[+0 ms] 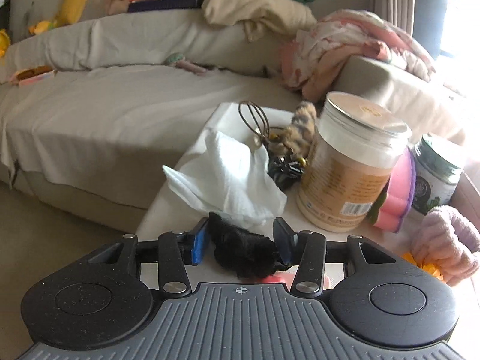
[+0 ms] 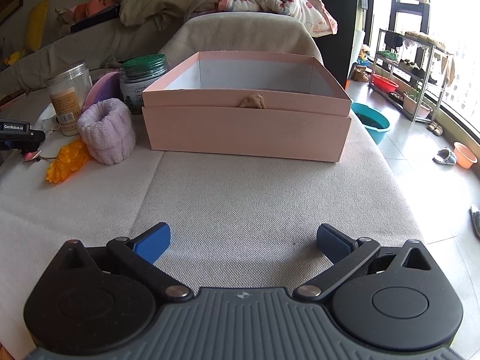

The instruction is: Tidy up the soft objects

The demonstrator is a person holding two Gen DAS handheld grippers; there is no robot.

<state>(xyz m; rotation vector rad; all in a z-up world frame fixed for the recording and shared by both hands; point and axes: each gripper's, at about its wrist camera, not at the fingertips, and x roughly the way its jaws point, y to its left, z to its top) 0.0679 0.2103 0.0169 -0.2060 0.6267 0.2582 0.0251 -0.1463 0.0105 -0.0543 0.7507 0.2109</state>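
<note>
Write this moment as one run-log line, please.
left hand-held gripper: around black fuzzy item | right hand-held gripper: open, empty | pink box: open, ahead

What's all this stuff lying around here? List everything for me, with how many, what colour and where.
box: one, pink, open, far end of the cushion
towel roll: one, lilac, left of the box
flower: one, orange, beside the towel roll
jars: two, a tan-labelled one and a green-lidded one, behind the towel roll
tissue: one, white, crumpled, left of the tan jar
striped toy: one, brown, behind the tissue
fuzzy thing: one, black, between the left claw's fingers
left claw: closed on the fuzzy thing
right claw: open, holding nothing, over bare cushion
</note>
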